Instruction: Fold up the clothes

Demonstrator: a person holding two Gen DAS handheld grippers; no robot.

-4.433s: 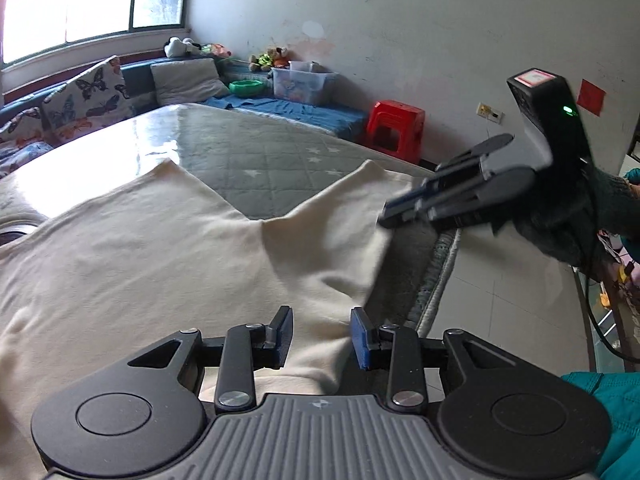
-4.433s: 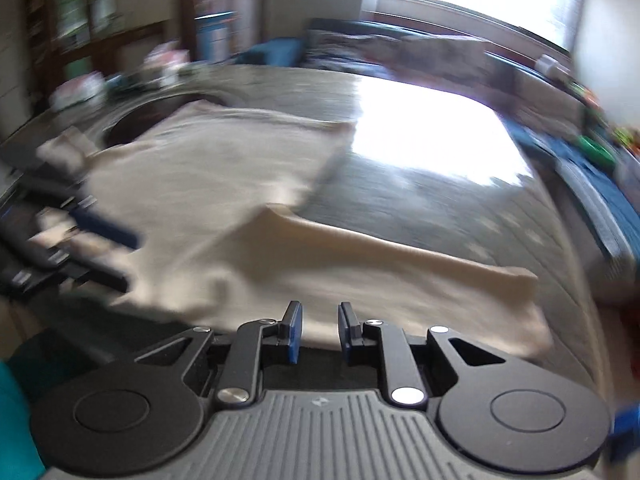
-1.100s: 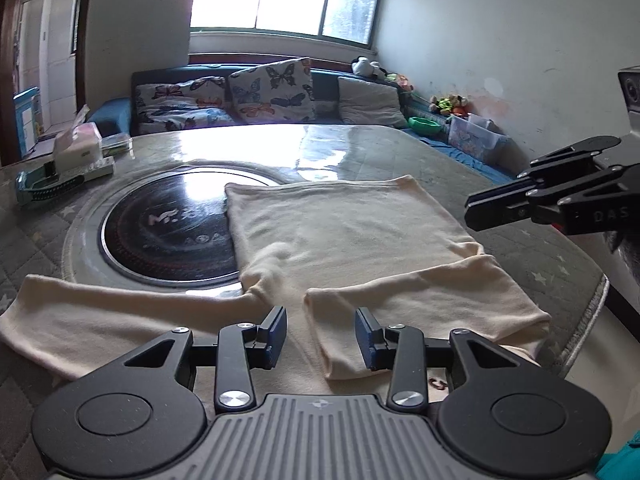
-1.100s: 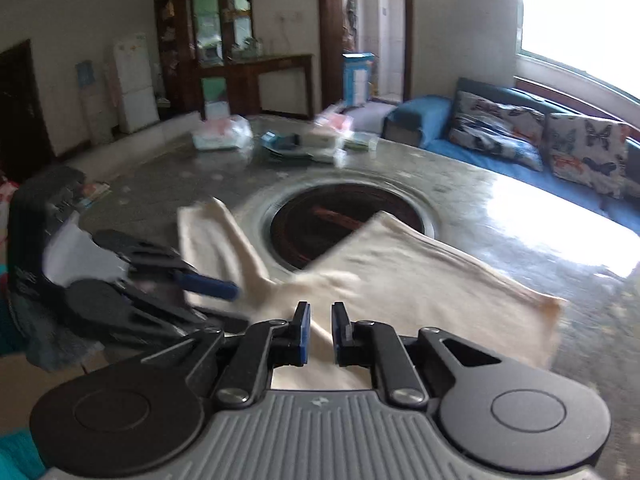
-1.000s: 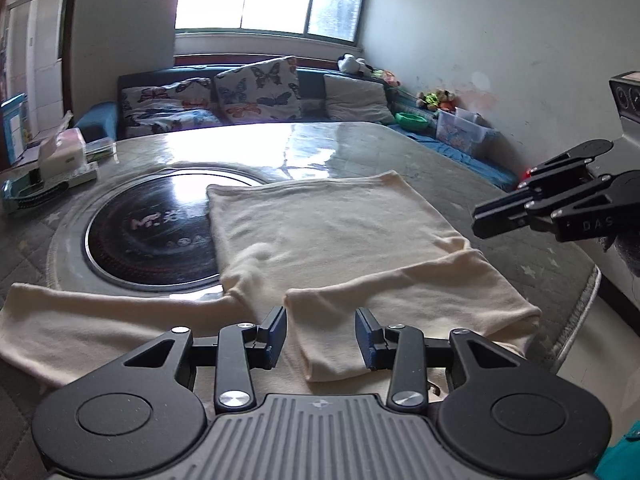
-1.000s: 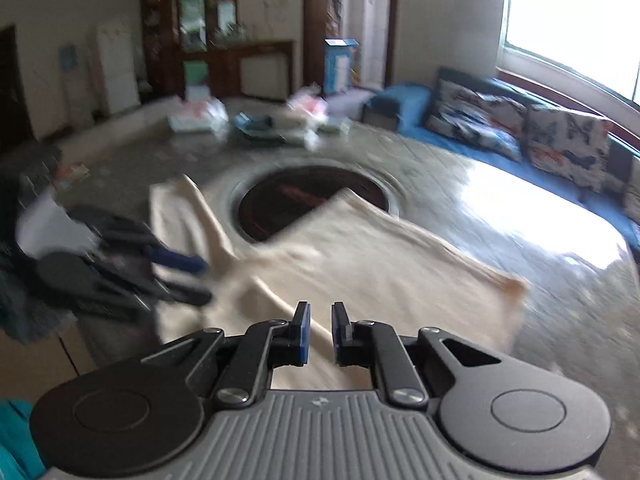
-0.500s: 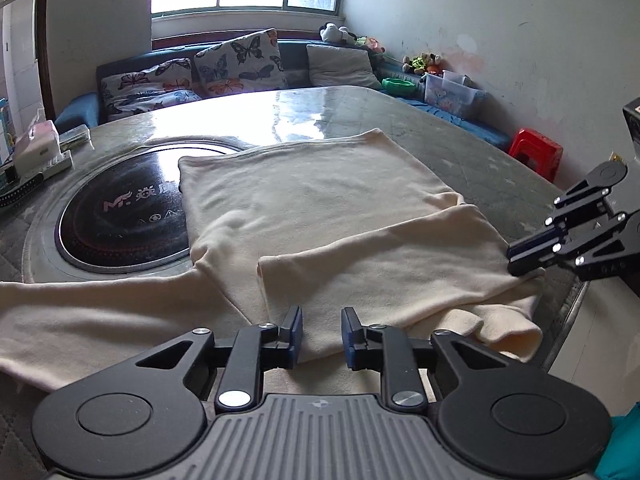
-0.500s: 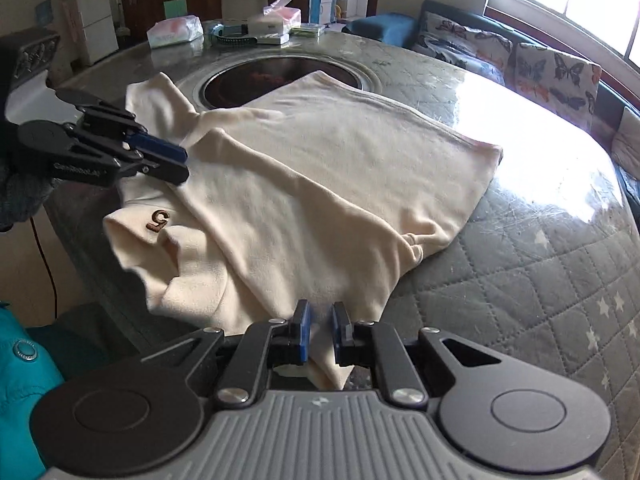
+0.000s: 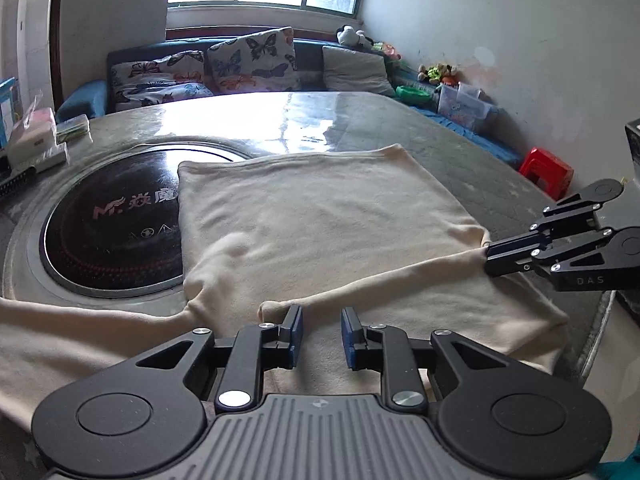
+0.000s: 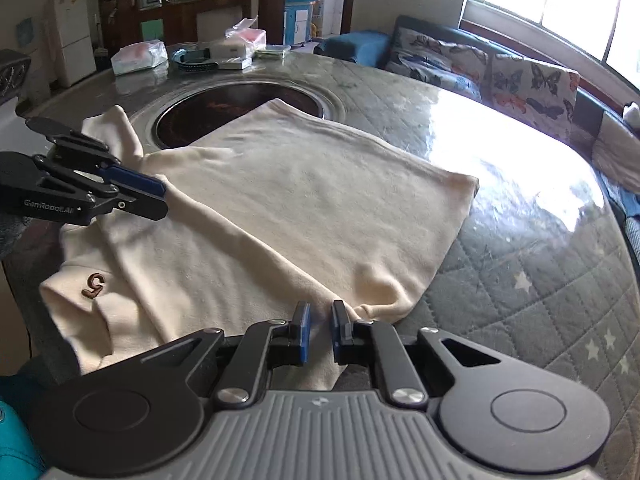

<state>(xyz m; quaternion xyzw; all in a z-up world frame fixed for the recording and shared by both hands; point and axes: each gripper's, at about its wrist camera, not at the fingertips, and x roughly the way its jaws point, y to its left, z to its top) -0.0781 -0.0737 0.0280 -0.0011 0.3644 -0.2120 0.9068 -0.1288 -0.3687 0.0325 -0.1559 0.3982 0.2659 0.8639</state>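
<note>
**Spotter:** While that ridge of cloth hangs taut, what does the left wrist view give you?

**Operator:** My left claw [image 9: 320,320] has just been closing and now stands narrow. A raised fold of the cream garment [image 9: 328,216] is between its pads, and I read that as pinched. At 3 o'clock my right claw [image 9: 490,258] is clamped on the other end of the same fold. The garment lies on the desk [image 9: 360,112], with its far corner over the black hotplate [image 9: 112,232]. One sleeve [image 9: 60,332] trails off to 8 o'clock.

**Spotter:** What's the risk there?

**Operator:** I judge the left bite to be shallow, right at the fold's end. If I pull my hands further apart, the cloth may slip out and the fold will drop. The loose sleeve could also drag along crooked.

**Spotter:** And the right wrist view?

**Operator:** At 6 o'clock my right claw is nearly closed on the garment's edge. At 9 o'clock the left one grips the ridge. At 7 o'clock the part bearing the brown emblem [image 10: 94,280] seems to hang past the desk's edge. If I carry the fold over unevenly, I fear that hanging weight will pull the garment towards me and off the desk.
</note>
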